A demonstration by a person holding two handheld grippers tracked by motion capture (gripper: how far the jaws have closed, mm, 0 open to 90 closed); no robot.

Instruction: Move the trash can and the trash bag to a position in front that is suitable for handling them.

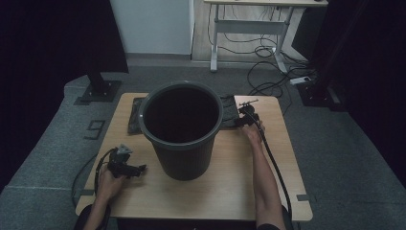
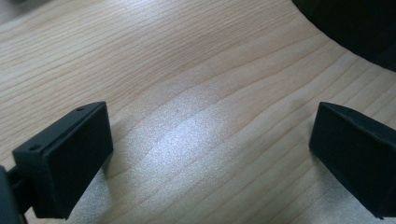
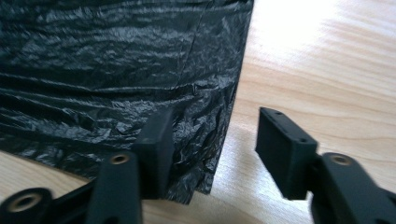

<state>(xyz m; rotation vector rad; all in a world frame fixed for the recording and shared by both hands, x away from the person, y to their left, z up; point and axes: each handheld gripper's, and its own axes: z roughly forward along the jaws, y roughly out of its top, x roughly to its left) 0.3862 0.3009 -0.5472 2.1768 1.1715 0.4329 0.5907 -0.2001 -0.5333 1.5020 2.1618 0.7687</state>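
Observation:
A big dark grey plastic bucket [image 1: 182, 129] stands upright in the middle of the wooden table [image 1: 225, 187]. Behind it lies a flat, crinkled black plastic bag [image 3: 116, 70], its ends sticking out left and right of the bucket. My right gripper [image 1: 243, 120] is at the bag's right end; in the right gripper view this gripper [image 3: 212, 149] is open, one jaw over the bag's corner and the other over bare wood. My left gripper [image 1: 136, 169] rests low on the table left of the bucket, open [image 2: 210, 154] over bare wood, with the bucket's edge [image 2: 355, 28] at upper right.
The table has grey carpet around it. A black stand base [image 1: 99, 88] sits off the far left corner, and another stand base [image 1: 318, 93] with cables [image 1: 268, 67] off the far right. A white desk frame [image 1: 249, 28] stands at the back.

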